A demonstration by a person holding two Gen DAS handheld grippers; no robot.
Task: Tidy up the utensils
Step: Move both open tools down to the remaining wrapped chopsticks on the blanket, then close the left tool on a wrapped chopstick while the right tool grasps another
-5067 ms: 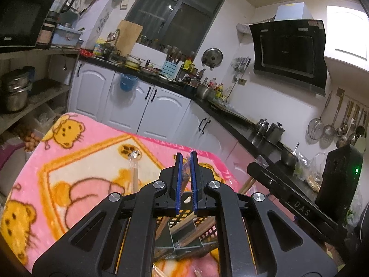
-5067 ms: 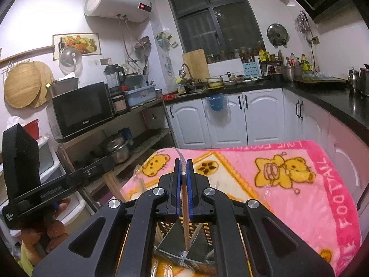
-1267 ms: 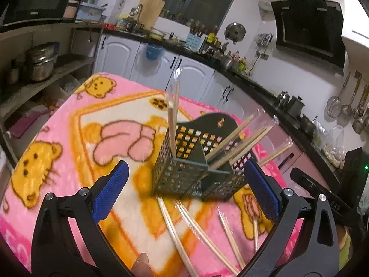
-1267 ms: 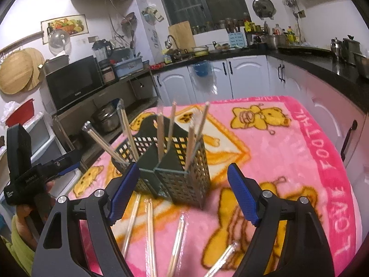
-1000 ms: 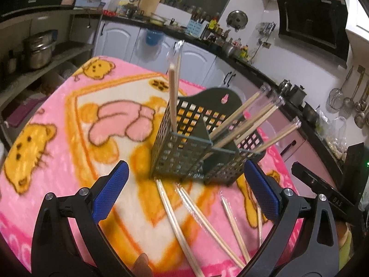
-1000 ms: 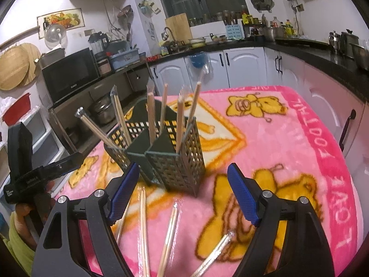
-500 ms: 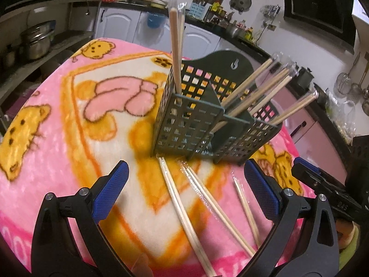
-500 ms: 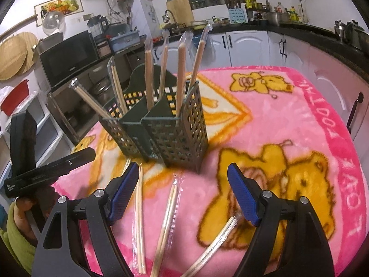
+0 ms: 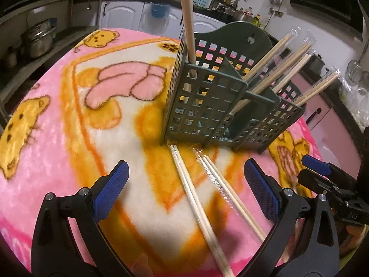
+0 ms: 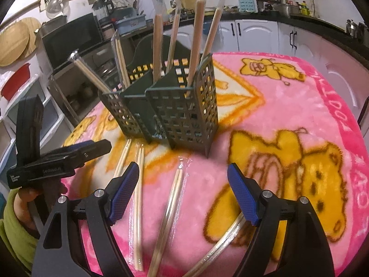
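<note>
A dark green slotted utensil holder (image 9: 207,106) (image 10: 184,117) stands on the pink bear blanket (image 9: 69,124) with several wrapped chopstick pairs upright in it. More wrapped chopstick pairs (image 9: 196,196) (image 10: 168,219) lie loose on the blanket in front of it. My left gripper (image 9: 184,187) hovers low over two of the loose pairs, wide open, with nothing held. My right gripper (image 10: 183,191) is also wide open above another loose pair, touching nothing. Each gripper shows at the side of the other's view: the right gripper's body (image 9: 329,182) and the left gripper's body (image 10: 57,159).
Kitchen counters and white cabinets (image 10: 258,34) ring the table. Shelves with pots (image 9: 37,41) stand to the left. A microwave (image 10: 69,39) sits behind the holder. A hand in a green sleeve (image 10: 13,221) holds the left gripper.
Both grippers have sunk toward the blanket and closed in on the loose chopsticks in front of the holder. Both sets of jaws have stayed wide open over the last second.
</note>
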